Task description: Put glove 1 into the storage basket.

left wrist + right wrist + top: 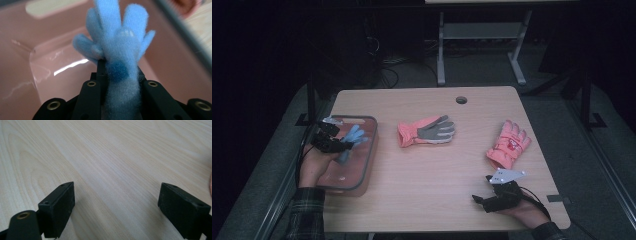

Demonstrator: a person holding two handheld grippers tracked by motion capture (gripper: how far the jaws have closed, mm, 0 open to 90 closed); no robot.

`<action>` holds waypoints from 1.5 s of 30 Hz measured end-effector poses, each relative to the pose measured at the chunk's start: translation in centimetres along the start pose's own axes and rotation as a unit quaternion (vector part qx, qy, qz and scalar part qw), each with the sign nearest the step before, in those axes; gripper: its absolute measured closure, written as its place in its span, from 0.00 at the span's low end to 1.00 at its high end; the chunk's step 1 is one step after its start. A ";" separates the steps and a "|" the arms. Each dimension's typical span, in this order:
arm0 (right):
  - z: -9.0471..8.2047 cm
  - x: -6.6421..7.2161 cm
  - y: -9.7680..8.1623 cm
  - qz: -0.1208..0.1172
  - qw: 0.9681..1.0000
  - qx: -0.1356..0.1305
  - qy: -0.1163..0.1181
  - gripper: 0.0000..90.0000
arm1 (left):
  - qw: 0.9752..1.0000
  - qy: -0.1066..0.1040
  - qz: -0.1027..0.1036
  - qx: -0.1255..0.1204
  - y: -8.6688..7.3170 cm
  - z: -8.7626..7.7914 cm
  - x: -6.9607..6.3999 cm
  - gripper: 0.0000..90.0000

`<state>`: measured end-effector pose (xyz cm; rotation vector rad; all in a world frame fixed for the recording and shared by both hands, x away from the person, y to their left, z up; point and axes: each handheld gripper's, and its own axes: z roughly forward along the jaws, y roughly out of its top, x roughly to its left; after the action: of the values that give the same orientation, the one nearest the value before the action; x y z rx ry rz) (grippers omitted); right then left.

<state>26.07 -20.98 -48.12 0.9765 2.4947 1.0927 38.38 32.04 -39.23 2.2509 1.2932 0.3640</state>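
Nearest, the right gripper rests spread and empty; the left gripper pinches a fuzzy light-blue glove over the pink plastic bin; two pink gloves seemingly remain.

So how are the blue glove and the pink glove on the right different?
The blue glove is fuzzy and pinched in the left gripper over the pink bin; the pink glove looks puffy and lies on the table, untouched. Both have their fingers spread.
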 end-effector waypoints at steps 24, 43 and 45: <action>0.0 0.0 0.0 0.002 1.000 0.000 0.000 0.16 | 0.998 0.018 0.002 0.064 -1.5 3.9 1.0 0.29; 0.0 0.0 0.0 0.002 1.000 0.000 0.000 0.15 | 0.997 -0.053 0.022 -0.055 1.8 -0.2 -3.3 0.20; 0.0 0.0 0.0 0.002 1.000 0.000 0.000 0.15 | 0.995 -0.070 0.031 -0.062 2.3 -0.5 -3.9 0.20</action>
<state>26.05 -20.96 -48.12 0.9805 2.4937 1.0947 37.79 27.88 -37.50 2.1747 1.1009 0.2934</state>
